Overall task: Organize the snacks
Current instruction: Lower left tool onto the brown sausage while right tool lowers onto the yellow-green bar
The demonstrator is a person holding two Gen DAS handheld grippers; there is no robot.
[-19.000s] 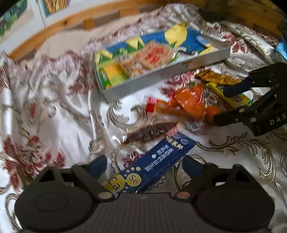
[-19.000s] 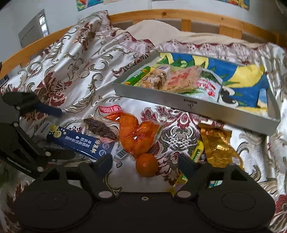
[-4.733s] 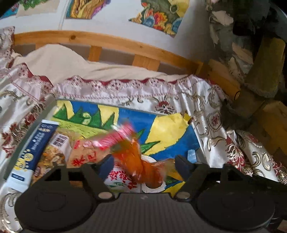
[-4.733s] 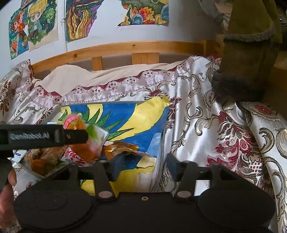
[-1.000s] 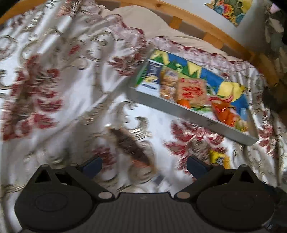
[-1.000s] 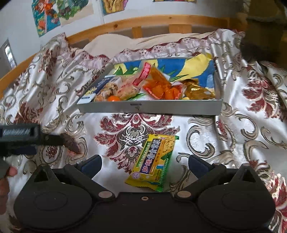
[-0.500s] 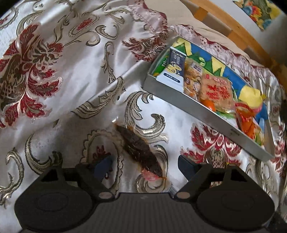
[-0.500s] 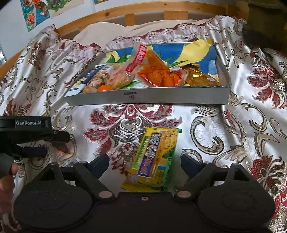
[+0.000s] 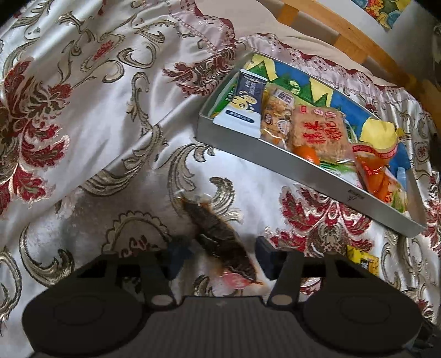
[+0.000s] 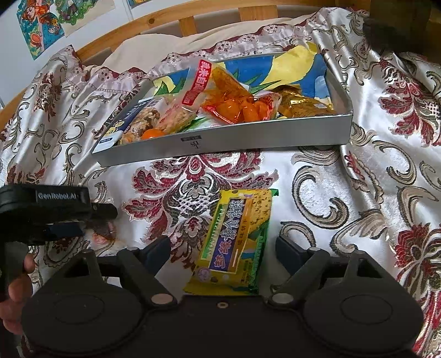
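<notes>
A grey tray (image 9: 275, 158) (image 10: 248, 137) lies on the bed and holds several snacks, among them a blue sachet (image 9: 245, 104), an orange bag (image 10: 234, 102) and a gold pack (image 10: 300, 104). A dark brown snack pack (image 9: 220, 242) lies on the bedspread between the fingers of my open left gripper (image 9: 220, 256); the jaws stand on either side of it, apart from it. In the right wrist view the left gripper (image 10: 77, 217) is low at the left. A yellow-green biscuit pack (image 10: 234, 242) lies between the fingers of my open right gripper (image 10: 223, 250).
The bedspread (image 9: 82, 110) is rumpled white satin with red and gold patterns. A wooden bed rail (image 10: 165, 24) and a pillow (image 10: 171, 46) lie behind the tray. Pictures (image 10: 41, 24) hang on the wall.
Both grippers have come lower and closer: the left around the brown pack, the right around the yellow-green pack. The left jaws have narrowed.
</notes>
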